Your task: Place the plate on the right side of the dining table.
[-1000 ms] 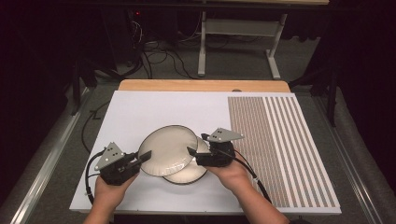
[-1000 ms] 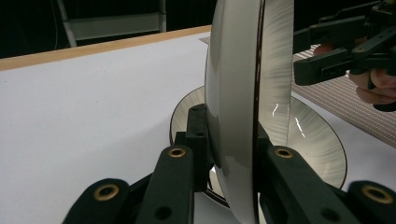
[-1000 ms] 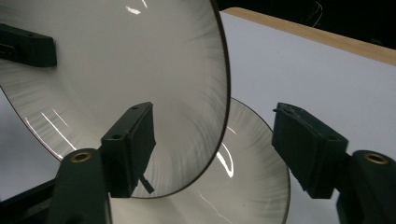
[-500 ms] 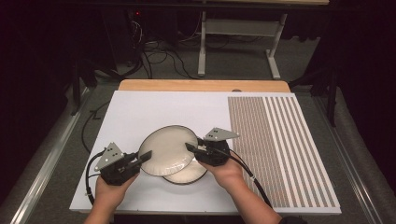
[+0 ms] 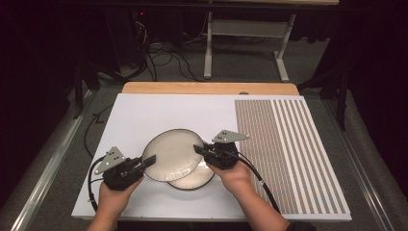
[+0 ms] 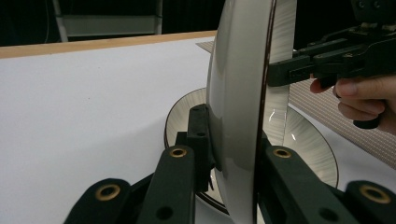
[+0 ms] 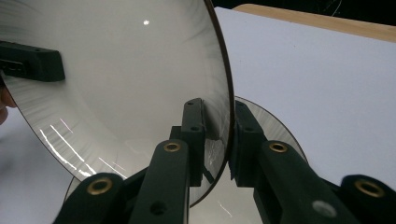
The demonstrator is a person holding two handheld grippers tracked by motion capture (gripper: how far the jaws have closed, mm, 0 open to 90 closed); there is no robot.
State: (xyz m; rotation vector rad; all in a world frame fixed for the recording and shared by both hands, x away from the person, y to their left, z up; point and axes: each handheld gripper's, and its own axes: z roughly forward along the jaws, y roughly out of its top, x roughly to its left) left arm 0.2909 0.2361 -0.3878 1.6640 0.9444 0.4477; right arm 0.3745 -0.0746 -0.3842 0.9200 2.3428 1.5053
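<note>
Here, the upper cream ceramic plate with a dark rim (image 5: 172, 153) hangs tilted above a 2nd matching plate (image 5: 195, 179) lying near the front edge of the white surface (image 5: 144, 110). It is probably stiff, glossy, slippery and breakable, so the rim is the sound place to grip. The left tool (image 5: 144, 162) is clenched on its left rim. The right tool (image 5: 198, 150) has just been closing, its jaws now pinching the opposite rim.

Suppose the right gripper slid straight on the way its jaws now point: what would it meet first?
The right gripper already has its jaws around the upper plate's rim, so the plate comes first. Past that, probably the left gripper on the opposite rim, though depth is unclear.
</note>
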